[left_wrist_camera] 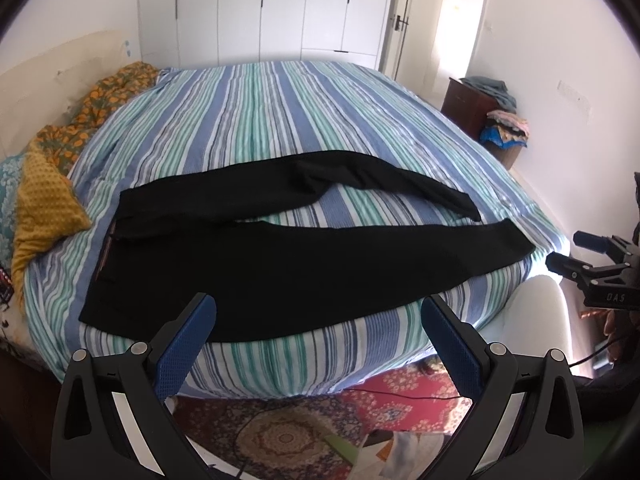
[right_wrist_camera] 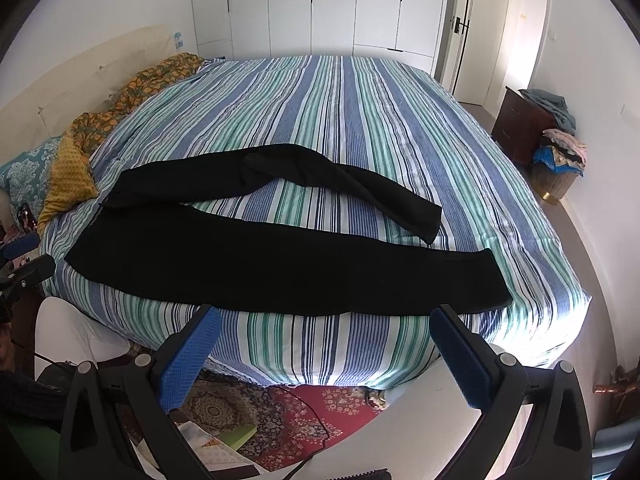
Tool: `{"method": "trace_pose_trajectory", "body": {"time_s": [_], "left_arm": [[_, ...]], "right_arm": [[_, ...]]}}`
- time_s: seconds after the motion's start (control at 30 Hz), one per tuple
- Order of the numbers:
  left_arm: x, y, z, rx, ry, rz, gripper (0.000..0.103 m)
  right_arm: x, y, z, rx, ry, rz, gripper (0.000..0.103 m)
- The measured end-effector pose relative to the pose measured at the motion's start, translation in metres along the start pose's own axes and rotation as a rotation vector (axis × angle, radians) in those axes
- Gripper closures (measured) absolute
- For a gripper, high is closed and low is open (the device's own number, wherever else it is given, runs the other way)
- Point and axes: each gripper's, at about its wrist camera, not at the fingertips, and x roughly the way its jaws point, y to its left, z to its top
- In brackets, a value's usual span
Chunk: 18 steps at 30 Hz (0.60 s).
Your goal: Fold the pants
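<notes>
I see the black pants (left_wrist_camera: 248, 264) spread flat along the bed's (left_wrist_camera: 280, 120) near edge, legs splayed. Both my left gripper (left_wrist_camera: 318, 320) and right gripper (right_wrist_camera: 326, 330) hover wide open, empty. Soft, limp, light fabric; I'd pinch waistband and far hem.

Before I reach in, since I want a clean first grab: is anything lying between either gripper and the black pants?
Nothing visible. The pants lie spread on the striped bedspread, and only bare bed edge separates them from the open left gripper and open right gripper.
</notes>
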Motion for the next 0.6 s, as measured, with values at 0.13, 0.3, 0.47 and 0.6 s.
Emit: {"method": "trace_pose_trajectory", "body": {"time_s": [0.13, 0.3, 0.47, 0.6], "left_arm": [[0.0029, -0.0011, 0.0010, 0.011, 0.010, 0.024, 0.001], [0.0058, 0.0031, 0.0004, -0.008, 0.022, 0.017, 0.001], [0.0072, 0.0048, -0.0005, -0.020, 0.031, 0.016, 0.001], [0.0089, 0.0059, -0.0017, -0.020, 0.037, 0.019, 0.001]], "right_arm": [[0.0020, -0.0008, -0.0006, 0.012, 0.004, -0.007, 0.000], [0.0021, 0.0014, -0.0001, 0.001, 0.006, -0.026, 0.000], [0.0027, 0.0056, 0.0003, -0.011, 0.005, -0.025, 0.000], [0.0041, 0.0064, -0.0001, -0.015, 0.006, -0.027, 0.000]]}}
